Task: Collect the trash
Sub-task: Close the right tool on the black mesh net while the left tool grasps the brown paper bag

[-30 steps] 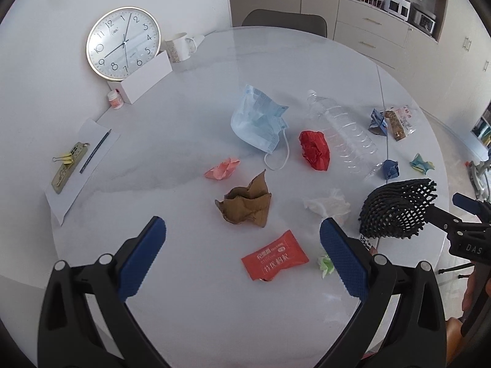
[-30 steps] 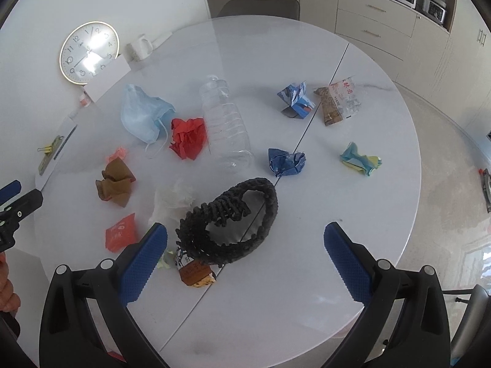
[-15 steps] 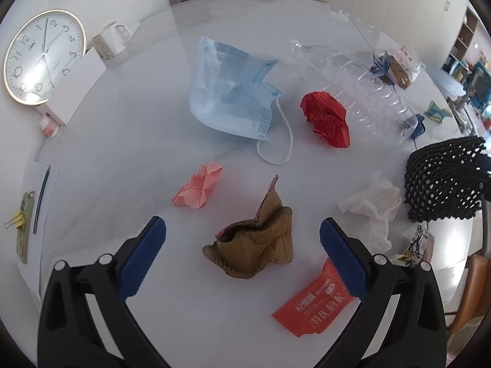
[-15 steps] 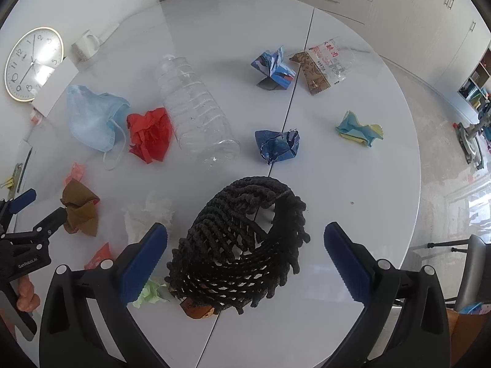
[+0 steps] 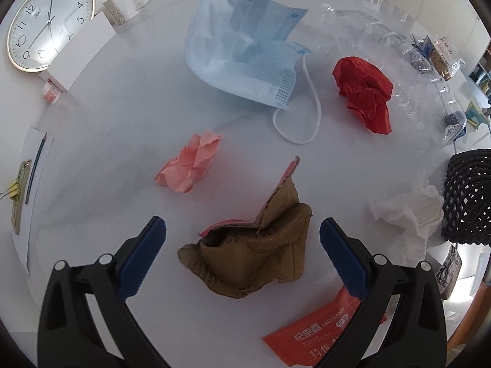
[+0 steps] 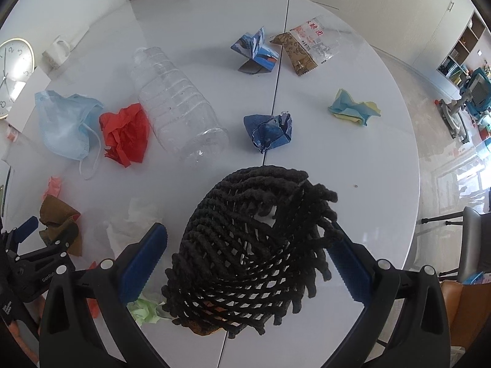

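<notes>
The left gripper [image 5: 242, 236] hangs with jaws wide around the crumpled brown paper [image 5: 251, 254] on the tabletop [image 5: 122, 116]. The right gripper [image 6: 248, 248], also wide, straddles the black net basket [image 6: 251, 251]. Closing too high could pinch only a loose flap, letting the paper slip.

The left wrist camera is looking down close over the crumpled brown paper [image 5: 251, 251] on the white table [image 5: 122, 116]. The right wrist camera is sitting higher, facing across the table over the black net bag [image 6: 254, 257]. Both are sharing the blue mask [image 5: 245, 49], red paper [image 5: 365, 95] and, seemingly, the white tissue [image 5: 408, 214].
</notes>
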The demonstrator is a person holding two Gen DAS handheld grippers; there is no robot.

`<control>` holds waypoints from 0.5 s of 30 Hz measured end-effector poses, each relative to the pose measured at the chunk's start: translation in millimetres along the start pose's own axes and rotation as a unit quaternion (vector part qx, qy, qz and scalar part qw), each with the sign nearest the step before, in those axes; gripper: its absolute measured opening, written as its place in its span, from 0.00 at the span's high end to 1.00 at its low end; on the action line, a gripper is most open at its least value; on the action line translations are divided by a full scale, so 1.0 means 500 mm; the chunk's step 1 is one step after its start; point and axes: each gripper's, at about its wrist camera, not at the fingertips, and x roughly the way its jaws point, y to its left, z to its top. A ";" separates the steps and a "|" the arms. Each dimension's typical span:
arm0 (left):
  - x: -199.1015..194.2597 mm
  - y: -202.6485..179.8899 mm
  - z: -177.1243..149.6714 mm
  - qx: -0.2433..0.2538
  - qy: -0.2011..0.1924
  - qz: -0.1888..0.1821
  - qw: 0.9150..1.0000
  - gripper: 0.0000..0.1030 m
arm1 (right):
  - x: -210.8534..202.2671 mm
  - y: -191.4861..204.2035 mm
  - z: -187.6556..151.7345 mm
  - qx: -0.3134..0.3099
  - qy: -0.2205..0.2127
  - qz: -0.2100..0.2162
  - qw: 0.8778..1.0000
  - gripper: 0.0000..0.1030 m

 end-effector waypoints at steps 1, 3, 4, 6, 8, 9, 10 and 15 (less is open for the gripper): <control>0.002 -0.002 0.000 0.001 0.001 0.003 1.000 0.06 | 0.000 0.000 0.001 0.000 -0.001 -0.001 1.000 0.02; 0.009 -0.003 0.002 -0.001 0.006 0.003 1.000 0.06 | 0.000 -0.001 0.002 0.000 -0.002 -0.001 1.000 0.02; 0.012 -0.001 0.004 -0.004 0.008 0.005 1.000 0.06 | 0.001 0.000 0.003 0.000 -0.002 -0.002 1.000 0.02; 0.016 0.005 0.004 -0.011 0.010 0.006 1.000 0.06 | 0.003 0.001 0.003 -0.002 0.001 -0.003 1.000 0.02; 0.019 0.012 0.006 -0.018 0.014 0.001 1.000 0.07 | 0.005 0.001 0.002 -0.004 0.003 -0.005 1.000 0.02; 0.018 0.014 0.006 -0.020 0.014 0.001 1.000 0.12 | 0.006 0.000 0.003 -0.005 0.003 -0.006 1.000 0.02; 0.020 0.015 0.006 -0.020 0.016 0.000 1.000 0.15 | 0.007 -0.001 0.004 -0.006 0.004 -0.008 1.000 0.02; 0.023 0.031 0.010 -0.034 0.018 -0.016 0.999 0.31 | 0.023 -0.009 0.008 -0.005 0.017 0.003 1.000 0.15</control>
